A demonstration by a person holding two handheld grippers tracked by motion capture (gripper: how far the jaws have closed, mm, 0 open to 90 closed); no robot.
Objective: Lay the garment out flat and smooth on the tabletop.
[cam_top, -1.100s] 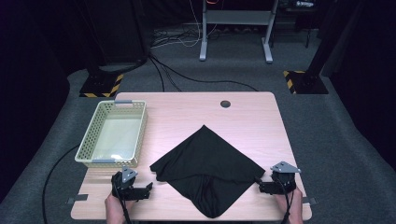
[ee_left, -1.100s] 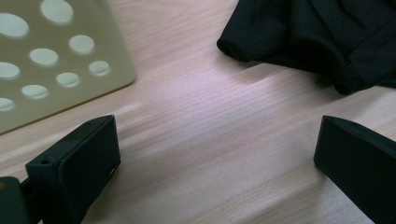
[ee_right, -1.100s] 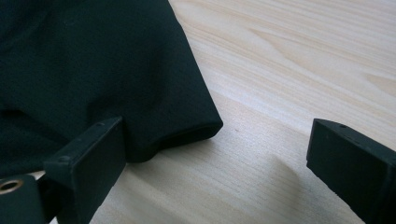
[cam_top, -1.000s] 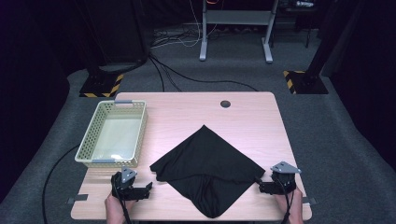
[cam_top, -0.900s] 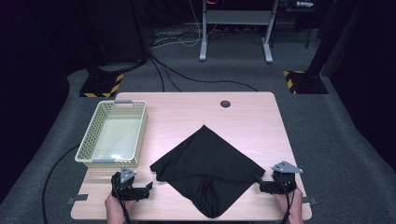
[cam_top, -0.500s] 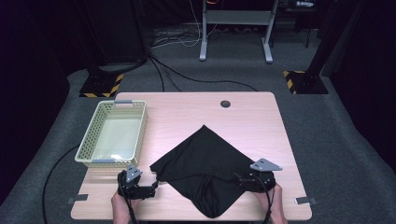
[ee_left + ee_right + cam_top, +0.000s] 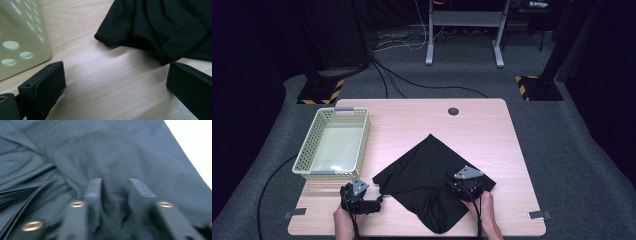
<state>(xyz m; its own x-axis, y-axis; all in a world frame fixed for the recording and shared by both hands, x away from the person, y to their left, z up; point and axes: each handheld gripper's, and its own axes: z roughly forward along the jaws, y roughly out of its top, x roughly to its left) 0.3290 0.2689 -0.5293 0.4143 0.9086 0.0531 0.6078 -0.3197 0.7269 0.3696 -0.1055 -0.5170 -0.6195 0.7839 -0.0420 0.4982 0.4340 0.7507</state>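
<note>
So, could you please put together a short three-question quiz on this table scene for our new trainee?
1. True or false: the left gripper has its jaws wide apart over bare table.
2. Which thing is the right gripper working on?
A. the basket
B. the black cloth
C. the floor cable
3. Fill in: the perforated basket stands at the table's ____ side in the high view.

Key:
1. True; nothing lies between its pads.
2. B; the jaws have just been closing, with a fold of the black cloth between them.
3. Left.
</note>
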